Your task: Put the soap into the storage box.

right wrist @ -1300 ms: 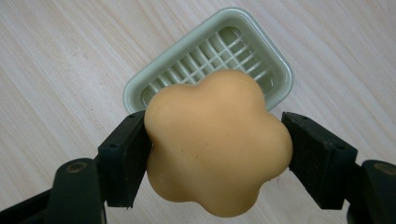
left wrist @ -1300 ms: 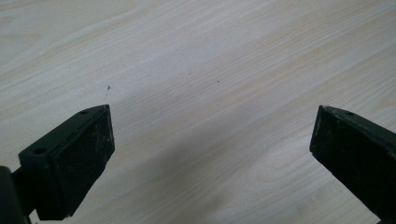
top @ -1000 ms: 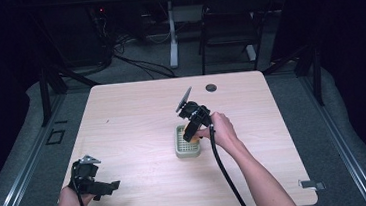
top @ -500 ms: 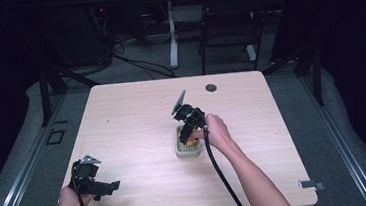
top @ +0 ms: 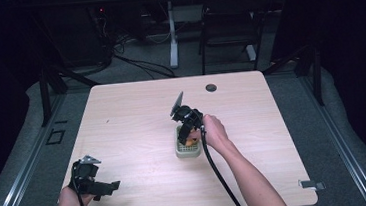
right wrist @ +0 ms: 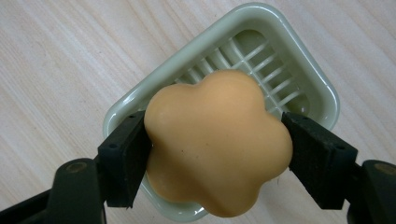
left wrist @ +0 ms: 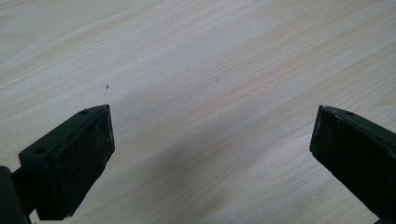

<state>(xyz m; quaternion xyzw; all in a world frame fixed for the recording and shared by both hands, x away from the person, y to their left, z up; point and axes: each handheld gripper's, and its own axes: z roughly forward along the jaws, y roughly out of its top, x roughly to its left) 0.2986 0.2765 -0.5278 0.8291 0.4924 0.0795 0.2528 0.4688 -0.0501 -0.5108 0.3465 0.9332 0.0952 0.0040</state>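
Observation:
An orange flower-shaped soap (right wrist: 205, 121) sits between the jaws of my right gripper (right wrist: 217, 151), which is shut on its two sides. Right below it is a pale green slotted soap dish (right wrist: 261, 28). In the high view the right gripper (top: 187, 131) tilts down over the dish (top: 186, 153) near the table's middle, with a bit of orange soap (top: 191, 141) showing inside it. My left gripper (top: 109, 186) hovers low at the table's front left corner. It is open, with bare wood between its jaws (left wrist: 210, 154).
The light wooden table (top: 132, 117) has a black round grommet (top: 211, 87) near its far edge. A black cable (top: 220, 180) trails from the right gripper along the forearm. A chair (top: 229, 23) and desk legs stand behind the table.
My right gripper has shifted slightly left and dropped closer to the dish with the soap in it. The left gripper has stayed put.

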